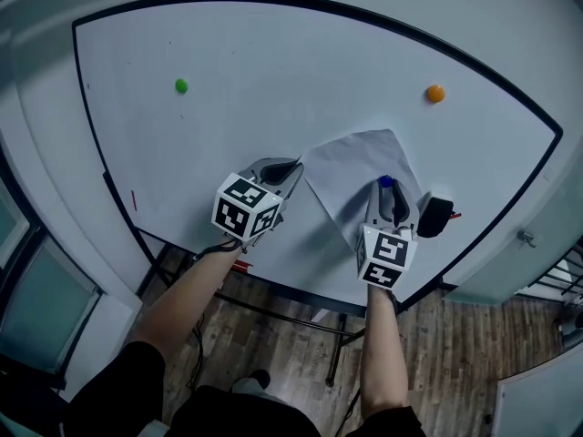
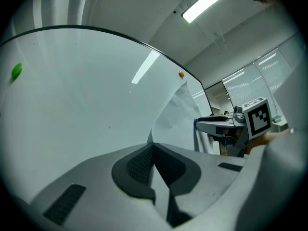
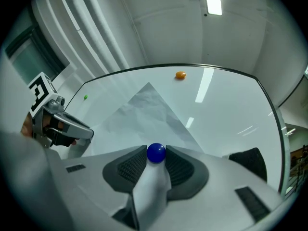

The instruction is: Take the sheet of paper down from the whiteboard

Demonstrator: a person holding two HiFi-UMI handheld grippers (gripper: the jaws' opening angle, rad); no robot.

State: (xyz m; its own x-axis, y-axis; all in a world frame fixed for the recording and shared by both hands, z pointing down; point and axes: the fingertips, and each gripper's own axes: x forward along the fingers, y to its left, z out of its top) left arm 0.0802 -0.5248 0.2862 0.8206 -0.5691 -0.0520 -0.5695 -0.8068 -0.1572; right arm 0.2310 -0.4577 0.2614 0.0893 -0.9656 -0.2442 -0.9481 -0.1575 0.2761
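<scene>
On the whiteboard (image 1: 273, 53) the paper (image 1: 355, 167) hangs: my left tongs (image 2: 153, 146) pinch its corner; right tongs (image 1: 388, 194) gape, seemingly loose, around its blue magnet (image 3: 156, 153).

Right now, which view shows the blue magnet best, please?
The right gripper view: the blue magnet sits large between its jaws, on the paper. The head view shows it small; the left gripper view, only a sliver.

Glossy whiteboard (image 1: 273, 62) w/ creased matt paper sheet (image 1: 351, 171), shiny blue magnet (image 3: 156, 152), wood floor (image 1: 455, 335).
</scene>
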